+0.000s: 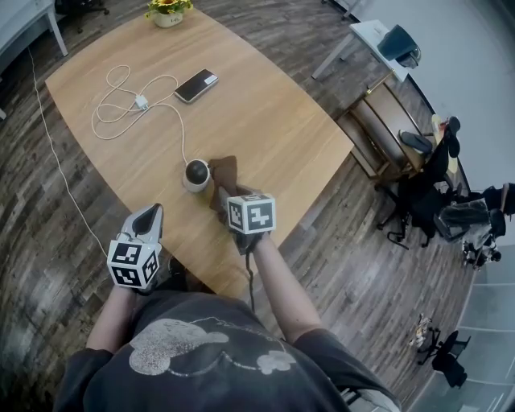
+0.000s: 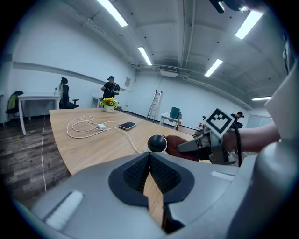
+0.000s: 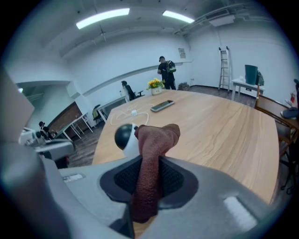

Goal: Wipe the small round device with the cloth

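The small round device (image 1: 195,174), a black dome on a white base, stands on the wooden table (image 1: 273,121) near its front edge. A brown cloth (image 1: 226,171) hangs against the device's right side. My right gripper (image 1: 230,195) is shut on the cloth (image 3: 156,135), which sticks up between the jaws right beside the device (image 3: 124,135). My left gripper (image 1: 150,219) hovers at the table's front edge, to the front left of the device, apart from it. Its jaws (image 2: 150,156) are shut with nothing between them, and the device (image 2: 157,143) lies straight ahead.
A white cable (image 1: 121,100) with a charger (image 1: 142,102) runs from the device toward the far left. Beyond it lie a phone (image 1: 196,85) and a pot of yellow flowers (image 1: 168,12). Wooden chairs (image 1: 386,129) stand off the table's right side.
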The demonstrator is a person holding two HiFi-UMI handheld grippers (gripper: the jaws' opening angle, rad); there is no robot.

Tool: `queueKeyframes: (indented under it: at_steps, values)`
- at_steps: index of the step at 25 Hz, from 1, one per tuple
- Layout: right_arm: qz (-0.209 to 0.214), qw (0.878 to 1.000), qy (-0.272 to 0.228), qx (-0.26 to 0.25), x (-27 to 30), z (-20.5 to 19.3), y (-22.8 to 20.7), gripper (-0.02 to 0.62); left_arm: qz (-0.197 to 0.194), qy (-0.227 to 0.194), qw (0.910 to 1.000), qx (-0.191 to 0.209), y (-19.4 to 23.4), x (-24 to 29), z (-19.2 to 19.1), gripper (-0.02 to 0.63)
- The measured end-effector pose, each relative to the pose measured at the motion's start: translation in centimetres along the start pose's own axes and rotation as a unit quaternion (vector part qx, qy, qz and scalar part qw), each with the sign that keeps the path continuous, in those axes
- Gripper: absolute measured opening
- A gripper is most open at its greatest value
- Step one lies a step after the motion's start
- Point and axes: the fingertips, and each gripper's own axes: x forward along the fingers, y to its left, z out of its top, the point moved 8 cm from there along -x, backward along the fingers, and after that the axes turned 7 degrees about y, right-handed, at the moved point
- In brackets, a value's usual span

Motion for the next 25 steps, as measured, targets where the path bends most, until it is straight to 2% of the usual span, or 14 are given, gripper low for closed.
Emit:
queueKeyframes:
  at_steps: [3, 6, 16, 21, 25]
  values:
    - [0.021, 0.998, -0.059, 0.010, -3.1, 2.4, 2.1, 0.078, 0.002, -0.002, 1.0000, -0.002, 0.3, 0.0, 0.1, 0.018]
    - [0.034, 0.995, -0.096, 0.018, -4.5, 4.4, 3.9, 0.078, 0.001, -0.004, 1.0000, -0.004, 0.2, 0.0, 0.0, 0.018]
    - [0.055, 0.990, -0.094, 0.094, -1.7, 6.8, 8.2, 0.078, 0.009, -0.009, 0.9999, -0.012, 0.8, -0.9, -0.3, 0.018]
    - [0.049, 0.978, -0.095, 0.179, -0.1, 6.0, 9.1, 0.078, 0.023, -0.012, 0.9993, -0.026, 2.0, -1.7, -0.6, 0.018]
    - [0.042, 0.970, -0.098, 0.218, 0.9, 5.1, 9.7, 0.078, 0.026, -0.007, 0.9992, -0.029, 3.2, -2.0, -1.0, 0.018]
